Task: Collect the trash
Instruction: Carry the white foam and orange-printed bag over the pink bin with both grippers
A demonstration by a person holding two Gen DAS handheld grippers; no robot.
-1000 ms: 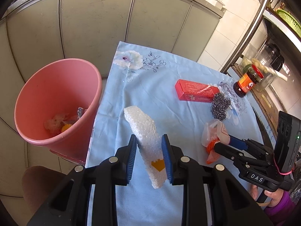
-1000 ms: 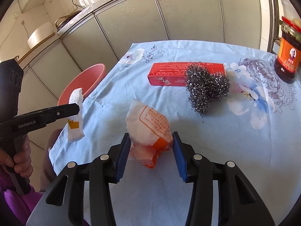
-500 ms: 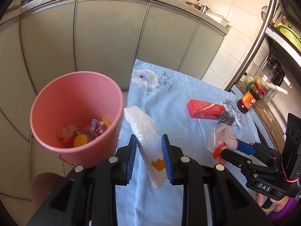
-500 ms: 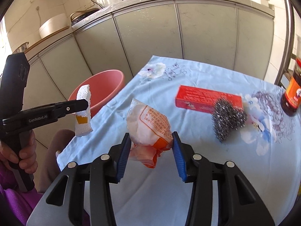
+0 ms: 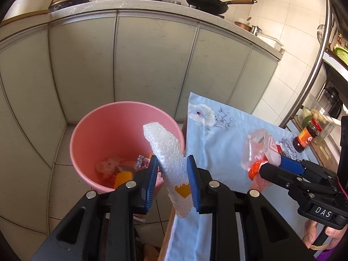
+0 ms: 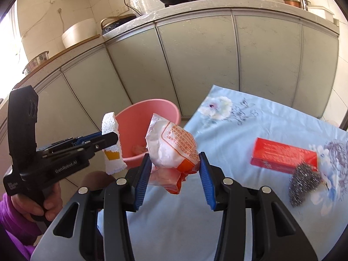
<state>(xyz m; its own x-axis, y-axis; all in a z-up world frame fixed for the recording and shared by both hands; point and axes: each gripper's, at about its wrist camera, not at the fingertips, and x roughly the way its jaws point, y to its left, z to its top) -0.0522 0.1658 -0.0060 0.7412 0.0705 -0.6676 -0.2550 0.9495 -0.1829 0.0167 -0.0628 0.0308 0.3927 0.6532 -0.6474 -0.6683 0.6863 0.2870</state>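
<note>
Foam strip (image 5: 171,163) clamped between left tongs (image 5: 173,181) beside pink bin (image 5: 93,130).

Table (image 6: 228,130), blue floral cloth: red box (image 6: 282,157), scourer (image 6: 303,183) touching it; jar (image 5: 306,138) at far-right edge.

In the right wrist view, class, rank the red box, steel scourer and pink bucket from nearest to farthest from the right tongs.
1. Steel scourer: on the table, right of the right tongs.
2. Red box: just behind the scourer.
3. Pink bucket: off the table's left edge, farthest back.
</note>
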